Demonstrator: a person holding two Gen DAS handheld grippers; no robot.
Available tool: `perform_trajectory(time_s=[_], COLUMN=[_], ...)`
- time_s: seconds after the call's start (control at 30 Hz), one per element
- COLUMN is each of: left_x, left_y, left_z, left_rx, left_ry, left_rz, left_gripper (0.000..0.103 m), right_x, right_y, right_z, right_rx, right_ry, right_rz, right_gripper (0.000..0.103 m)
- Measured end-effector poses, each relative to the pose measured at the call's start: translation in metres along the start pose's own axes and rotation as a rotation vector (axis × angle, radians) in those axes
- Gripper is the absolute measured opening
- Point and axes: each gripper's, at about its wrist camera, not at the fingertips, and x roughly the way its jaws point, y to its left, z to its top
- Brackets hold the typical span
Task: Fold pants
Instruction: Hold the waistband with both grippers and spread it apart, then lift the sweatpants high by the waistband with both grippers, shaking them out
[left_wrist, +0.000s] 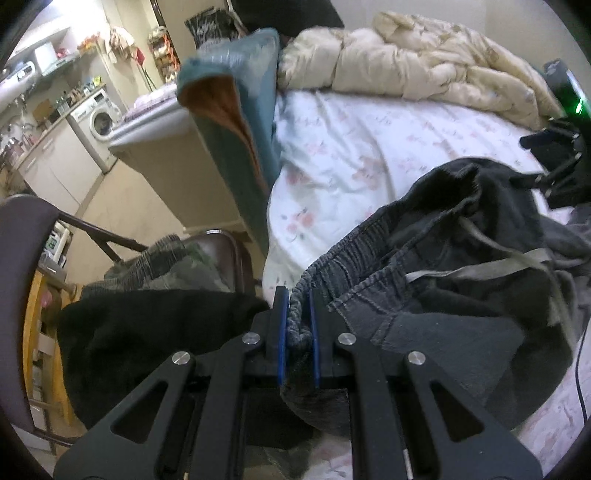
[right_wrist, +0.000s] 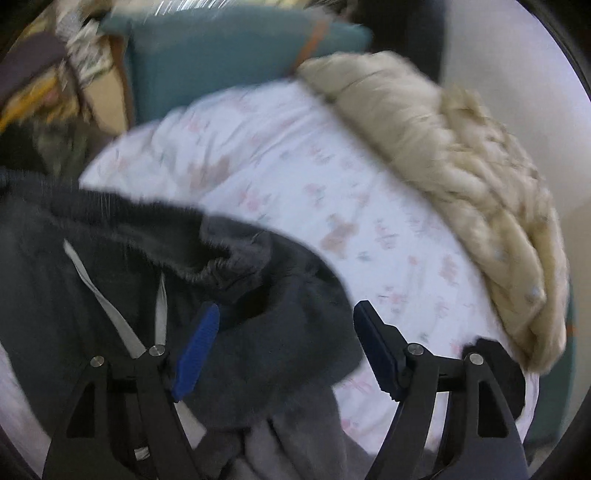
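Observation:
Dark grey pants (left_wrist: 443, 280) with an elastic waistband and pale drawstrings lie bunched on the bed. My left gripper (left_wrist: 298, 314) is shut on the waistband edge, the fabric pinched between its blue pads. The right gripper shows at the far right of the left wrist view (left_wrist: 554, 166), beyond the pants. In the blurred right wrist view the pants (right_wrist: 258, 332) lie under my right gripper (right_wrist: 284, 347), whose jaws stand wide open over the crumpled waistband, holding nothing.
The bed has a white floral sheet (left_wrist: 369, 155) and a cream duvet (left_wrist: 424, 62) heaped at the far side. A teal cushion (left_wrist: 236, 122) stands at the bed's left edge. A chair with clothes (left_wrist: 166, 266) stands left of the bed.

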Motion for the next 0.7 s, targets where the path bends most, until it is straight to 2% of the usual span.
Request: perform_trajectory(time_s=[0.2, 0.3, 0.33, 0.37, 0.4, 0.43, 0.5, 0.6, 0.7], left_x=[0.015, 0.015, 0.014, 0.014, 0.014, 0.014, 0.011, 0.001, -0.027], left_y=[0.003, 0.000, -0.001, -0.001, 0.000, 0.000, 0.003, 0.005, 0.003], left_z=[0.004, 0.005, 0.004, 0.003, 0.002, 0.002, 0.001, 0.005, 0.010], left_rx=[0.003, 0.020, 0.023, 0.025, 0.026, 0.024, 0.012, -0.020, -0.027], left_ry=[0.040, 0.037, 0.036, 0.037, 0.037, 0.037, 0.034, 0.011, -0.080], left_rz=[-0.012, -0.006, -0.007, -0.009, -0.014, -0.020, -0.036, -0.070, -0.096], left_gripper=[0.008, 0.008, 0.008, 0.008, 0.008, 0.008, 0.008, 0.008, 0.008], right_x=[0.080, 0.101, 0.104, 0.106, 0.103, 0.100, 0.079, 0.038, -0.026], right_y=[0.035, 0.044, 0.044, 0.045, 0.046, 0.047, 0.046, 0.037, 0.020], right_z=[0.018, 0.030, 0.032, 0.033, 0.033, 0.033, 0.031, 0.026, 0.017], right_rx=[-0.232, -0.289, -0.291, -0.294, -0.296, -0.287, -0.261, -0.206, -0.136], right_ry=[0.079, 0.092, 0.092, 0.087, 0.075, 0.070, 0.001, -0.082, -0.168], right_rz=[-0.023, -0.053, -0.050, -0.043, -0.008, 0.003, 0.013, -0.012, -0.063], right_gripper=[0.077, 0.077, 0.075, 0.062, 0.046, 0.038, 0.009, 0.010, 0.010])
